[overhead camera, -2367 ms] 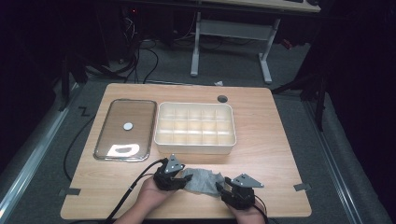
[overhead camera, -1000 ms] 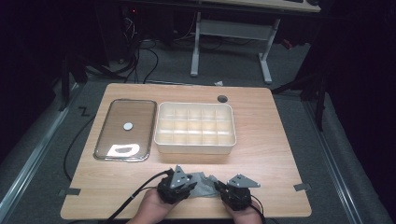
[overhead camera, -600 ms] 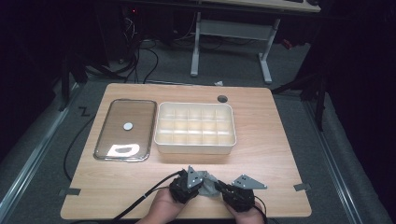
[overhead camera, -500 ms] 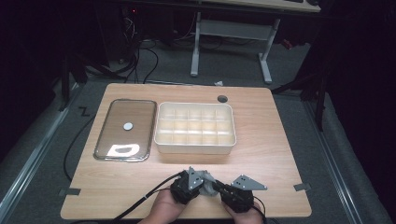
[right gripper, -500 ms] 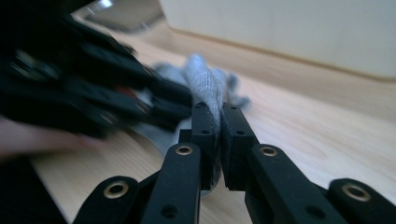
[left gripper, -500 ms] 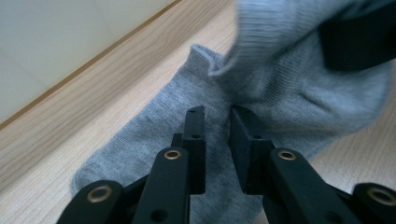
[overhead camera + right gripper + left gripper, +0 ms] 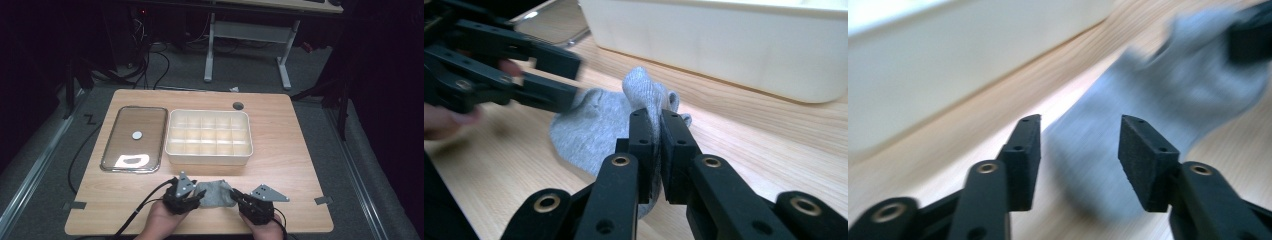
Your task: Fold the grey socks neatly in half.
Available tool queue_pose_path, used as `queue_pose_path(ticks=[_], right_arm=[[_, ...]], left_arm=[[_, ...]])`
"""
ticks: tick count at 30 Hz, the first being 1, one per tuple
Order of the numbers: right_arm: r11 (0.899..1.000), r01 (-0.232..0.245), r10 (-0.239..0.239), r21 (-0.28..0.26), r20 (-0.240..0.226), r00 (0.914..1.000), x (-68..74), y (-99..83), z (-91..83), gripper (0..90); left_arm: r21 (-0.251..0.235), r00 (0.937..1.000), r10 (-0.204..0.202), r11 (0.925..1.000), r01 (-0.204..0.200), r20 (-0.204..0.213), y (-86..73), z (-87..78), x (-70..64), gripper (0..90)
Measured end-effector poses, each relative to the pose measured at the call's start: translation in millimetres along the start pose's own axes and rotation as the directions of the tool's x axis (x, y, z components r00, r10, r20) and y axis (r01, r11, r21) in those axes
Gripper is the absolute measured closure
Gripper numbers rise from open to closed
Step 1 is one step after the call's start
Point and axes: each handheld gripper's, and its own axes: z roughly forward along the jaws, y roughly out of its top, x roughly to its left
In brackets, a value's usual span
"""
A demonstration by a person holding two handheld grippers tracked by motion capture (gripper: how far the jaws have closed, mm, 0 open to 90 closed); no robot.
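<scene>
Grey knit sock [image 7: 214,193], crumpled, flat on table nr front edge, one fold pinched up.

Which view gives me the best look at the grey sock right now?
The right gripper view: the grey sock is sharp there, a fold pinched in the right gripper. The left gripper view shows it blurred beyond the open left gripper. The high view shows it small between both grippers.

Soft grey knitted cloth [image 7: 594,125] on matt wood-grain table [image 7: 300,165], beside smooth plastic box [image 7: 209,155]
</scene>
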Motion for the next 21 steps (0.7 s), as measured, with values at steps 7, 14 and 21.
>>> queue_pose_path(ticks=[7, 14, 21], right_arm=[[0.998, 0.03, -0.034, 0.061, 0.074, 0.9967, 6.9, 9.2, 6.7, 84.6], [0.989, 0.093, -0.107, 0.114, 0.123, 0.9866, 22.8, 19.0, 12.6, 83.3], [0.977, 0.146, -0.17, 0.155, 0.153, 0.9735, 43.5, 28.1, 26.0, 84.1]], left_arm=[[0.045, 0.9667, -0.196, 0.9806, 0.191, 0.165, -21.1, 8.9, 24.7, 50.7], [0.07, 0.9593, -0.2, 0.9794, 0.189, 0.199, -20.2, 13.4, 26.3, 71.8], [0.055, 0.9639, -0.166, 0.9859, 0.158, 0.208, -20.3, 11.1, 19.4, 82.3]])
